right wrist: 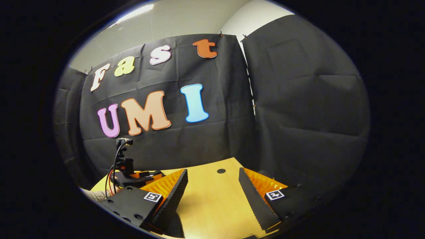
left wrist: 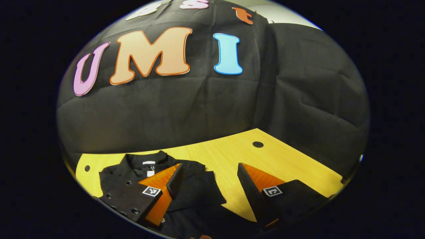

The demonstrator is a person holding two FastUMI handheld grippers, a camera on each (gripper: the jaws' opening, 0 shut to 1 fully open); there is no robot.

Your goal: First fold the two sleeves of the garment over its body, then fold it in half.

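A black collared garment (left wrist: pixel 196 186) lies flat on the yellow wooden table (left wrist: pixel 285 159), its collar with a white tag (left wrist: pixel 149 162) toward the back wall. In the left gripper view, my left gripper (left wrist: pixel 211 167) hovers open over the garment's right part, one finger above the chest and the other above bare wood. My right gripper (right wrist: pixel 212 172) is open over bare table (right wrist: pixel 212 199) in the right gripper view, nothing between its fingers. Farther left in that view is the left gripper (right wrist: pixel 127 177) with its camera and cables.
Black cloth walls close the table at the back and right. Small round holes sit in the tabletop (left wrist: pixel 258 144) (left wrist: pixel 87 168) (right wrist: pixel 221 171). The table's right edge (left wrist: pixel 342 181) runs close to the side wall.
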